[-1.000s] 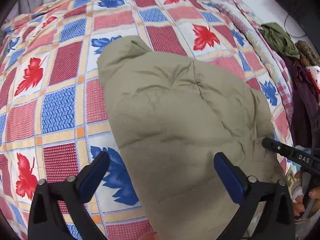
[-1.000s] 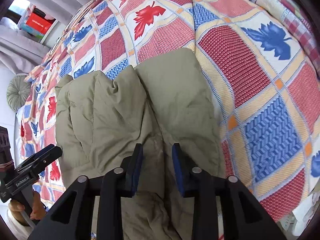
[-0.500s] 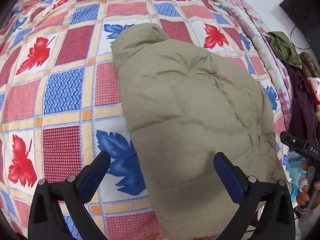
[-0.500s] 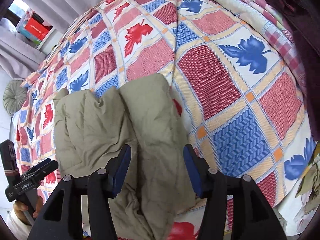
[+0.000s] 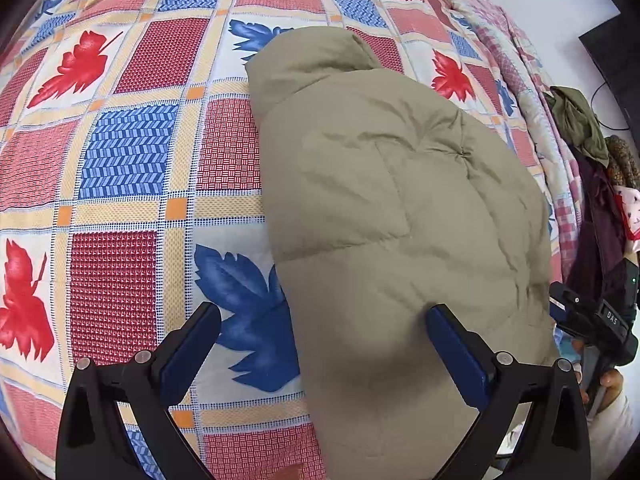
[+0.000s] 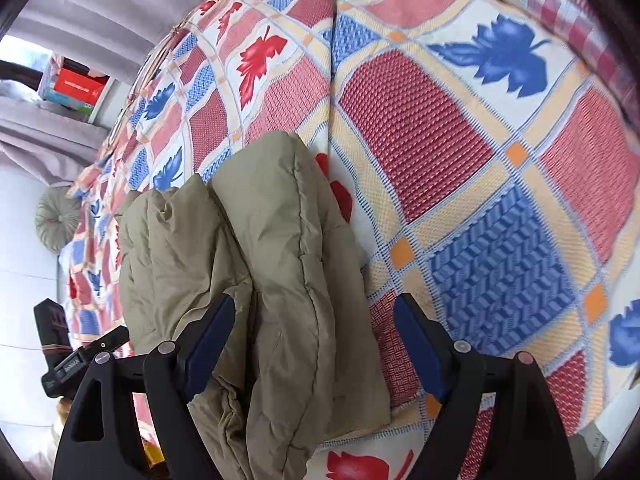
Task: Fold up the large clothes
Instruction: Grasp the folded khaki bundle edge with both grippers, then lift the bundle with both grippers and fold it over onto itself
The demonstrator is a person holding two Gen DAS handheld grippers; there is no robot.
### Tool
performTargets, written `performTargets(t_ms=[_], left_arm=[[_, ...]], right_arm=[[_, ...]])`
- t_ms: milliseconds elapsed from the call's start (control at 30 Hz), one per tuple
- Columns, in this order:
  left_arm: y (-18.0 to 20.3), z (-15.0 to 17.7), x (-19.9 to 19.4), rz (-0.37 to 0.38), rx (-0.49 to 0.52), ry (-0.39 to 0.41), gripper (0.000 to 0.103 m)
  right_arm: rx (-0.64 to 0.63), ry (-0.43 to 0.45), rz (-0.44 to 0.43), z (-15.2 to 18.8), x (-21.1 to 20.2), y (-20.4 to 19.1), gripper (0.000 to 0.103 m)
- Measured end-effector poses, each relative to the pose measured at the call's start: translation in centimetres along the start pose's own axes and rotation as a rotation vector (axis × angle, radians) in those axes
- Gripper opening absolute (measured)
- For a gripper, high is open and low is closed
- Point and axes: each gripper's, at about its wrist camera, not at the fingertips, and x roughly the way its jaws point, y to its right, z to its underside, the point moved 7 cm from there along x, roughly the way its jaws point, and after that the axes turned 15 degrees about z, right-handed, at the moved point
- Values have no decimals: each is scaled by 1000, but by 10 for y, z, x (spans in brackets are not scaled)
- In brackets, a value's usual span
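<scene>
My right claw (image 6: 312,344) has just been opening and its jaws now stand wide, the khaki coat (image 6: 256,272) lying loose between them with neither pad pressing it, so I hold nothing. My left claw (image 5: 320,344) is spread wide too, one pad over the bedspread (image 5: 120,168), the other over the coat (image 5: 400,208), gripping nothing. The coat sits folded in a puffy bundle at centre of the left view, and at lower centre-left of the right view, near the bed's front edge. To finish this fold well, I judge I should lift clear without snagging the padding, then press the bulge flat and square the edges, since down like this likely springs back
</scene>
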Motion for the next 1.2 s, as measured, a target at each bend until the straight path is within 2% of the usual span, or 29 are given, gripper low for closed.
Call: performTargets(t_ms=[167,267,367,400,467,500,633,700,800,933,1067,1200], left_arm=[[-1,-2,7,24,-9,6,103],[-1,-4,11,96,-29,-6,103],[-4,-5,15,176,-65,-12,103],[-4,-5,16,196,-70,-15,103],[-2,-6,19,229,-73,-17,103],[-1,-6,20,246,-72,-18,103],[8,-7,25,356,-70,-41,103],[9,-10,29,385,-73,-46,103],[4,-17,37,394,-77,-43,103],[-7,-25,57,432,-138,-55,103],[-7,-25,80,467,-149,-69,103],[-8,-20,98,529,-224,-98,103]], right_arm=[[-6,-55,-44,1,20,-4,84],[-17,-71,-66,-1,29,-6,84],[-16,-93,-127,-5,39,-10,84],[-13,-106,-151,-7,42,-12,85],[-8,-132,-201,-10,49,-16,101],[-9,-139,-221,-12,52,-18,103],[-50,-169,-298,-15,56,-33,103],[-98,-187,-339,-15,53,-46,103],[-196,-210,-303,-13,56,-59,103],[-269,-247,-255,-13,68,-73,103],[-292,-269,-247,-10,83,-84,103],[-290,-279,-224,-8,99,-92,103]])
